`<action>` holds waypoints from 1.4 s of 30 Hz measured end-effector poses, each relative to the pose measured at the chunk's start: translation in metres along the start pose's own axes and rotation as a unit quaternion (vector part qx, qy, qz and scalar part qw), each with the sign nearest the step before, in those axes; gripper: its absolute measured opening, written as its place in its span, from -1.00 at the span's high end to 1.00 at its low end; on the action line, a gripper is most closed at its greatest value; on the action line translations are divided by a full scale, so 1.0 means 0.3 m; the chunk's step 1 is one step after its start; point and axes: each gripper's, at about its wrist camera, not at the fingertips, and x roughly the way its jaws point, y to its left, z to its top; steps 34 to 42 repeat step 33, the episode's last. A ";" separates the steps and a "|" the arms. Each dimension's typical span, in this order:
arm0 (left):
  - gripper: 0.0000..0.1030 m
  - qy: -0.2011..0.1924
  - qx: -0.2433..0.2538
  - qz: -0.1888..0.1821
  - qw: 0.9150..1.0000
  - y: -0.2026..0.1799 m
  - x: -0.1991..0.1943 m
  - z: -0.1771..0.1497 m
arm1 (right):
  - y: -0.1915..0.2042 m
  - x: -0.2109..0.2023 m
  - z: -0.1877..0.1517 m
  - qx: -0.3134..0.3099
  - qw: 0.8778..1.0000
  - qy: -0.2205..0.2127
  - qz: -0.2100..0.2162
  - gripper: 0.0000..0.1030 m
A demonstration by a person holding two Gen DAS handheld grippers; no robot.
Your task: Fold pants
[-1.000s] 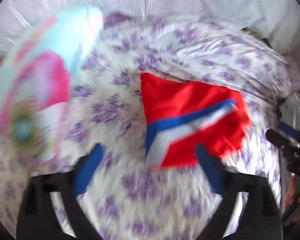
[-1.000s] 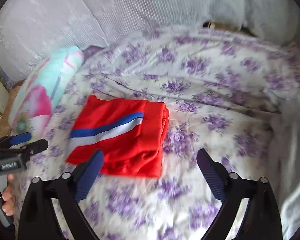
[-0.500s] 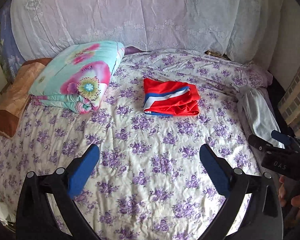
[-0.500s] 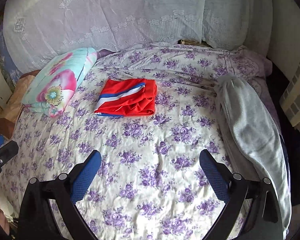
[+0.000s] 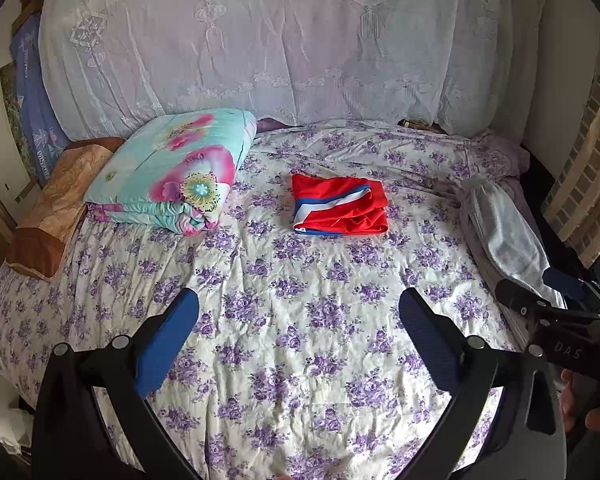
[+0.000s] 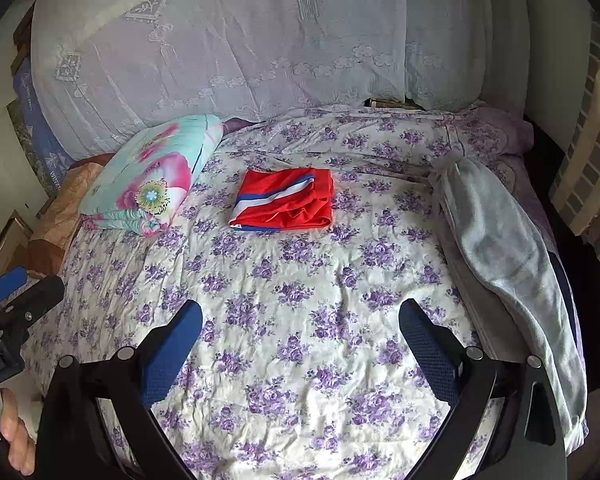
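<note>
Red pants (image 5: 339, 205) lie folded on the bedspread (image 5: 300, 320), both grippers' jaws released.

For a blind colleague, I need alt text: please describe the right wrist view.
Folded red pants lie alone mid-bed on a purple-flowered sheet, far beyond the open, empty right gripper. A floral quilt sits to their left, and a grey garment lies along the bed's right edge.

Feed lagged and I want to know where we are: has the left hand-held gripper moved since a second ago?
Yes. The left hand-held gripper has pulled back from the red pants; they and the floral quilt now look smaller and farther off.
</note>
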 end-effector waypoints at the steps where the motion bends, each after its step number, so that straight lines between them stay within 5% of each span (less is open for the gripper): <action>1: -0.90 0.000 0.000 -0.002 1.000 -0.004 -0.002 -0.001 | 0.002 -0.002 -0.005 -0.001 1.000 0.000 0.000 -0.93; 42: -0.90 0.020 -0.007 0.008 1.000 -0.021 0.042 0.000 | 0.034 0.027 0.012 -0.022 0.999 0.014 0.023 -0.93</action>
